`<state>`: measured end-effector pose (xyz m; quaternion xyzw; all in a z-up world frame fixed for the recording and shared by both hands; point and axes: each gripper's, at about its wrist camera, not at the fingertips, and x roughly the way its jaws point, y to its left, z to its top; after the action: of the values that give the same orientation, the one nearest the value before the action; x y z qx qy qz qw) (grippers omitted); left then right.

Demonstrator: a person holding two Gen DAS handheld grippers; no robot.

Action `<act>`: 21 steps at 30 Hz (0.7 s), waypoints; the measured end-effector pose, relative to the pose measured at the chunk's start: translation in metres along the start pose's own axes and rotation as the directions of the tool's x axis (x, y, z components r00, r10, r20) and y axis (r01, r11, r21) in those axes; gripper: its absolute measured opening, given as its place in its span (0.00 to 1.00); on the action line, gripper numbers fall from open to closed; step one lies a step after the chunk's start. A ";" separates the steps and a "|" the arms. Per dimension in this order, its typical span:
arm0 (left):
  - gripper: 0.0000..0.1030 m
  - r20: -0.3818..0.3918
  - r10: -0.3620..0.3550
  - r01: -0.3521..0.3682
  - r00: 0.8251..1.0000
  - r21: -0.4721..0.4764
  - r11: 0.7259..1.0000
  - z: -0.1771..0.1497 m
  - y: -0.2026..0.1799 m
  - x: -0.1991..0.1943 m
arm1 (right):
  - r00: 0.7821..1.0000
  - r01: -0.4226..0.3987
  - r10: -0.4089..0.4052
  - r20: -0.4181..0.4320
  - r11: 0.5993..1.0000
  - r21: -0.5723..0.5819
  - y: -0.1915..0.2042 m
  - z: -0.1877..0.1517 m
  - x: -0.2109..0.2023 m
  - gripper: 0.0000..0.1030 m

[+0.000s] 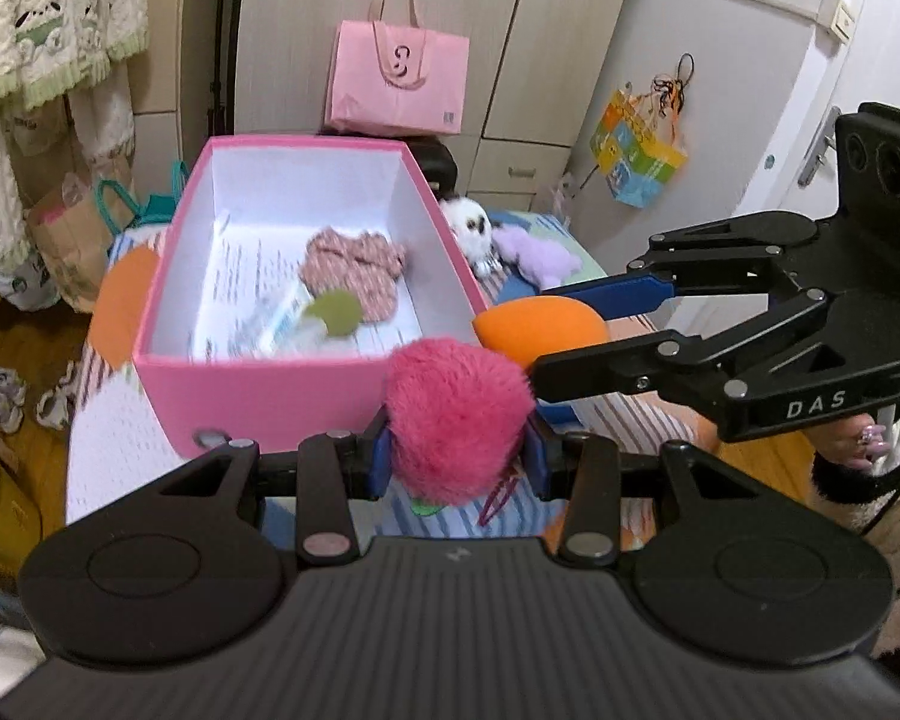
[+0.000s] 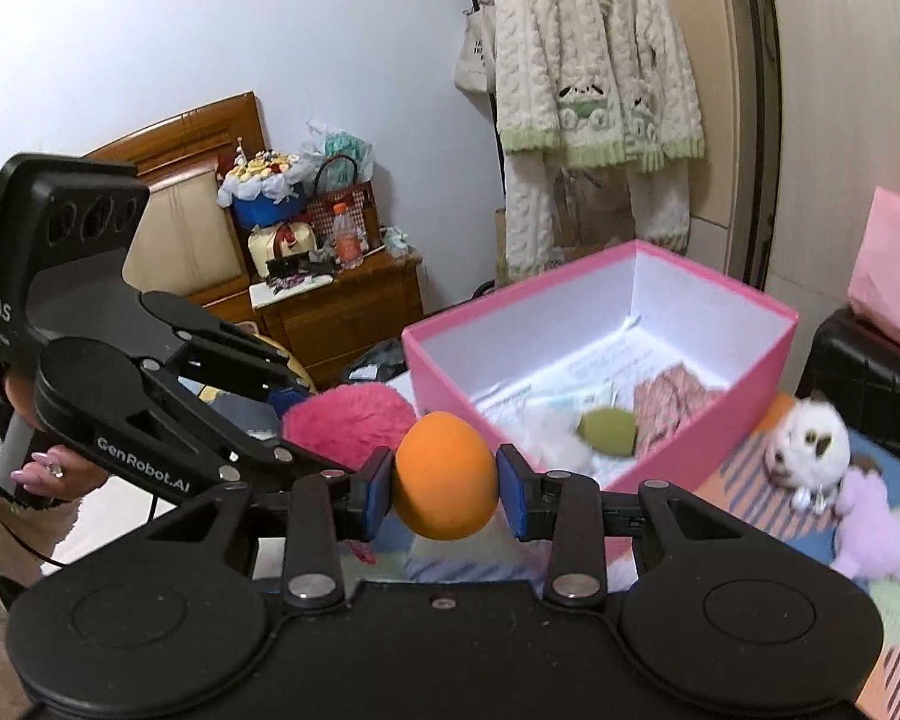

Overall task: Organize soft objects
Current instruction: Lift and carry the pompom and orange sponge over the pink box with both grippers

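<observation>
My left gripper (image 1: 457, 450) is shut on a fluffy hot-pink pom-pom (image 1: 459, 417) just in front of the near wall of the open pink box (image 1: 258, 387). My right gripper (image 2: 444, 480) is shut on an orange egg-shaped sponge (image 2: 446, 474), seen beside the box's near right corner in the left wrist view (image 1: 540, 330). The pom-pom (image 2: 348, 423) sits left of the sponge in the right wrist view. Inside the box (image 2: 450, 384) lie a pink patterned cloth (image 1: 354, 270), an olive-green sponge (image 1: 336, 312) and papers.
A white plush animal (image 2: 810, 444) and a lilac plush (image 2: 870, 534) lie on the striped bedspread right of the box. A pink tote bag (image 1: 399, 78) stands behind it. A wooden nightstand (image 2: 342, 306) and hanging knitwear (image 2: 594, 60) are to the left.
</observation>
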<state>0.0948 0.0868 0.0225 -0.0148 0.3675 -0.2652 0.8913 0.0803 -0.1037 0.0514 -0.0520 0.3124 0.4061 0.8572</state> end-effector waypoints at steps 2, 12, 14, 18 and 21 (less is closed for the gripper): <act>0.39 0.010 0.006 -0.006 1.000 0.009 1.000 0.012 0.008 0.005 | 1.000 -0.002 0.002 0.007 1.000 0.009 -0.007 0.011 0.007 0.41; 0.39 0.016 0.078 -0.079 0.997 0.048 0.996 0.081 0.051 0.070 | 0.999 0.039 -0.038 -0.018 0.991 0.129 -0.073 0.064 0.065 0.41; 0.39 0.006 0.078 -0.078 0.997 0.037 0.996 0.096 0.061 0.084 | 0.998 0.060 -0.054 -0.042 0.987 0.146 -0.088 0.074 0.081 0.41; 0.39 0.004 0.106 -0.106 0.994 0.054 0.993 0.119 0.074 0.119 | 0.991 0.123 -0.111 -0.078 0.979 0.164 -0.115 0.091 0.110 0.42; 0.39 -0.048 0.114 -0.112 0.992 0.054 0.992 0.131 0.082 0.142 | 0.982 0.164 -0.146 -0.118 0.973 0.160 -0.135 0.096 0.129 0.42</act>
<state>0.3030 0.0662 0.0083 0.0358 0.3836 -0.2239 0.8952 0.2872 -0.0750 0.0312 -0.0248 0.3853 0.3066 0.8700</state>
